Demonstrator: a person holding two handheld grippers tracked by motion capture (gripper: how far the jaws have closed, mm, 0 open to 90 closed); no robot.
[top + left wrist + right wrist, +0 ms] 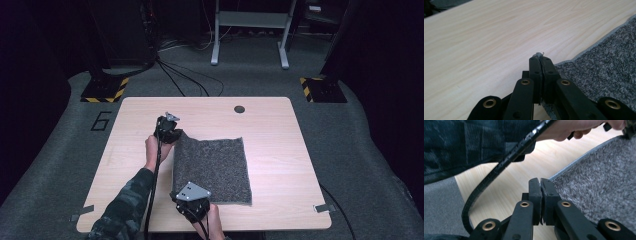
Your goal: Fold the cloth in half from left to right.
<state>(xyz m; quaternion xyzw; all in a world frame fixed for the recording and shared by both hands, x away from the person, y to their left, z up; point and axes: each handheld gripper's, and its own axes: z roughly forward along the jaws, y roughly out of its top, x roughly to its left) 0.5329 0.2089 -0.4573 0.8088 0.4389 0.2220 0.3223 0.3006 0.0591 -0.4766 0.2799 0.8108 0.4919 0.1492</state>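
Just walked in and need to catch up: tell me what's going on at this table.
A person stands at a wooden table with a hand-held gripper in each hand, working on a grey towel. The left hand-held gripper is clamped on the towel's far left corner, and the right hand-held gripper is clamped on its near left corner. Both sets of jaws are shut on the towel's left edge, which is lifted slightly off the wood, while the rest of the cloth lies flat.

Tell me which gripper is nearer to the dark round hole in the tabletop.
Left. The left gripper pinches the grey cloth's far left corner, closer to the hole. The right gripper pinches the near left corner, by the table's front edge.
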